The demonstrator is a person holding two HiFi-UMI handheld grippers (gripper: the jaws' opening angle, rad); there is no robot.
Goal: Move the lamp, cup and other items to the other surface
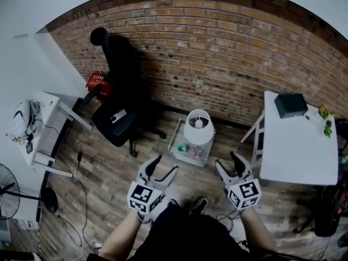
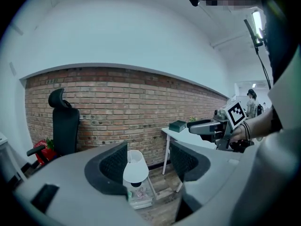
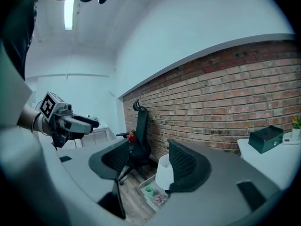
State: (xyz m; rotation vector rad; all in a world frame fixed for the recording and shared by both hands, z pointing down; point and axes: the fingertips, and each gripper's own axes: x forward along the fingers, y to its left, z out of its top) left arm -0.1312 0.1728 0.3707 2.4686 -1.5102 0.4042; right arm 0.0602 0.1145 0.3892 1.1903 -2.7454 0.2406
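White-shaded lamp [image 1: 198,126] sits on the small see-through low counter [image 1: 175,140] by the red brick wall [image 1: 217,53], with a little green cup [image 1: 182,148] next to it. Left tongs [image 1: 166,163] and right tongs [image 1: 227,161] both hang open and empty, just short of it. White counter [image 1: 299,145] stands off to the right.

left tool [image 1: 161,167]: jaws apart, empty | right tool [image 1: 228,163]: jaws apart, empty
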